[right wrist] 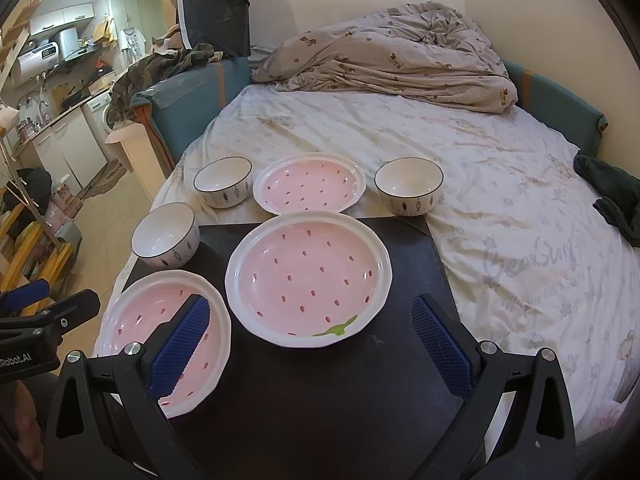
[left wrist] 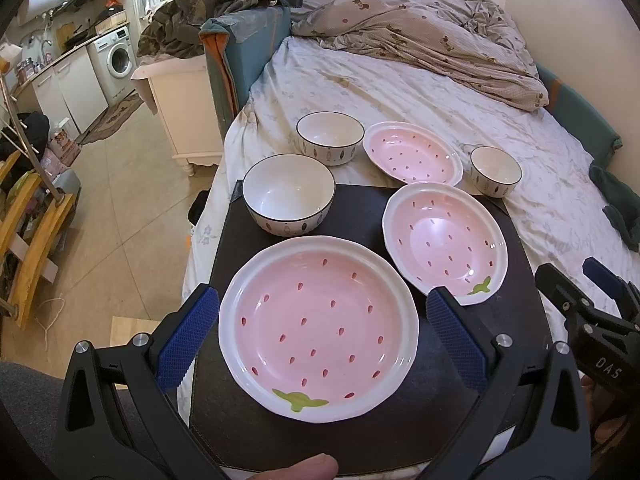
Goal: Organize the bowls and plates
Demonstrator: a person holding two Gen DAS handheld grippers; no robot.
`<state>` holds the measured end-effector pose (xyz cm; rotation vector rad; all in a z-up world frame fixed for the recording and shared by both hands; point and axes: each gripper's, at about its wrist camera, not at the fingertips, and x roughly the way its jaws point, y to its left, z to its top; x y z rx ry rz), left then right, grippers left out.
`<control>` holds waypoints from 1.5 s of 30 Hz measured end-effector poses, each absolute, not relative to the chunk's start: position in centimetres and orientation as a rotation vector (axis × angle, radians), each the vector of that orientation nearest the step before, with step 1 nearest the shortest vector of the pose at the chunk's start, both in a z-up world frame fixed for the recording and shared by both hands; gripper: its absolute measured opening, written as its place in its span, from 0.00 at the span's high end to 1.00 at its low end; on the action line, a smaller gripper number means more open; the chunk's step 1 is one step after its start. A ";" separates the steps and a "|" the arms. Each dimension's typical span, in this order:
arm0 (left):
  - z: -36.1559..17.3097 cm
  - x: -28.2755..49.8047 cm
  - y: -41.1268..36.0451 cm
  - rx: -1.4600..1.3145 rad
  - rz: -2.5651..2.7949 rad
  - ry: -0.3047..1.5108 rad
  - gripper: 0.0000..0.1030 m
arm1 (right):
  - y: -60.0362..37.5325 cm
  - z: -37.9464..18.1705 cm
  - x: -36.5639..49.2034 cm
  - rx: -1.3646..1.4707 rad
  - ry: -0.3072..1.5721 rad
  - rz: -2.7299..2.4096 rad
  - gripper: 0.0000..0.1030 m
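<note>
Three pink strawberry plates and three white bowls lie on a bed. On the black mat [left wrist: 516,280] sit the near plate [left wrist: 318,328], a second plate [left wrist: 444,240] and a bowl [left wrist: 288,194]. Behind, on the sheet, are a bowl [left wrist: 330,138], the third plate [left wrist: 414,154] and a small-looking bowl [left wrist: 495,171]. My left gripper [left wrist: 320,320] is open above the near plate, its fingers to either side of it. My right gripper [right wrist: 310,330] is open above the second plate [right wrist: 308,276]; the near plate [right wrist: 168,336] lies under its left finger.
A crumpled duvet [left wrist: 420,36] lies at the bed's far end. A dark green cloth [right wrist: 612,196] lies at the bed's right edge. A white nightstand [left wrist: 180,100] and a kitchen with a washing machine [left wrist: 118,54] are to the left. The floor drops off left of the mat.
</note>
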<state>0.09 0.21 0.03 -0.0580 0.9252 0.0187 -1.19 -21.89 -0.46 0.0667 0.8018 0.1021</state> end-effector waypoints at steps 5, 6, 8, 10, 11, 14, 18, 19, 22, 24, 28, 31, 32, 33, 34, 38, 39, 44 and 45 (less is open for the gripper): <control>0.1 0.1 0.5 -0.062 0.022 0.928 0.00 | -21.8 -0.4 -1.2 0.068 0.800 0.100 0.00; 0.1 0.1 0.6 -0.063 0.023 0.930 0.00 | -21.8 -0.4 -1.2 0.068 0.800 0.101 0.00; 0.1 0.1 0.6 -0.062 0.023 0.929 0.00 | -21.7 -0.4 -1.2 0.068 0.800 0.102 0.00; 0.1 0.1 0.7 -0.061 0.024 0.926 0.00 | -21.7 -0.3 -1.2 0.067 0.798 0.103 0.00; 0.2 0.1 0.8 -0.059 0.025 0.925 0.00 | -21.7 -0.3 -1.3 0.067 0.797 0.104 0.00; 0.1 0.0 0.8 -0.058 0.025 0.927 0.00 | -21.7 -0.3 -1.3 0.067 0.796 0.106 0.00; 0.0 0.0 0.7 -0.057 0.027 0.926 0.00 | -21.6 -0.3 -1.3 0.066 0.797 0.108 0.00; 0.0 0.0 0.7 -0.057 0.027 0.925 0.00 | -21.5 -0.3 -1.4 0.064 0.797 0.110 0.00; 0.0 0.0 0.7 -0.057 0.027 0.926 0.00 | -21.4 -0.3 -1.4 0.064 0.799 0.112 0.00; 0.0 0.0 0.7 -0.059 0.030 0.926 0.00 | -21.4 -0.3 -1.4 0.064 0.800 0.112 0.00; 0.0 0.0 0.7 -0.059 0.030 0.926 0.00 | -21.2 -0.3 -1.5 0.066 0.800 0.115 0.00; 0.0 0.0 0.7 -0.060 0.031 0.926 0.00 | -21.2 -0.3 -1.5 0.067 0.802 0.117 0.00; 0.0 -0.1 0.8 -0.060 0.031 0.926 0.00 | -21.1 -0.3 -1.5 0.068 0.802 0.117 0.00; 0.0 0.0 0.7 -0.060 0.030 0.926 0.00 | -21.2 -0.3 -1.5 0.068 0.802 0.117 0.00; 0.0 0.0 0.7 -0.058 0.031 0.926 0.00 | -21.2 -0.3 -1.5 0.067 0.801 0.116 0.00; 0.0 -0.1 0.8 -0.060 0.032 0.927 0.00 | -21.2 -0.4 -1.4 0.068 0.805 0.116 0.00; 0.0 -0.1 0.9 -0.061 0.033 0.927 0.00 | -21.3 -0.4 -1.4 0.070 0.806 0.116 0.00; 0.0 -0.2 0.9 -0.058 0.030 0.927 0.00 | -21.3 -0.4 -1.4 0.069 0.807 0.116 0.00; 0.0 -0.2 0.9 -0.053 0.030 0.925 0.00 | -21.3 -0.4 -1.4 0.069 0.807 0.116 0.00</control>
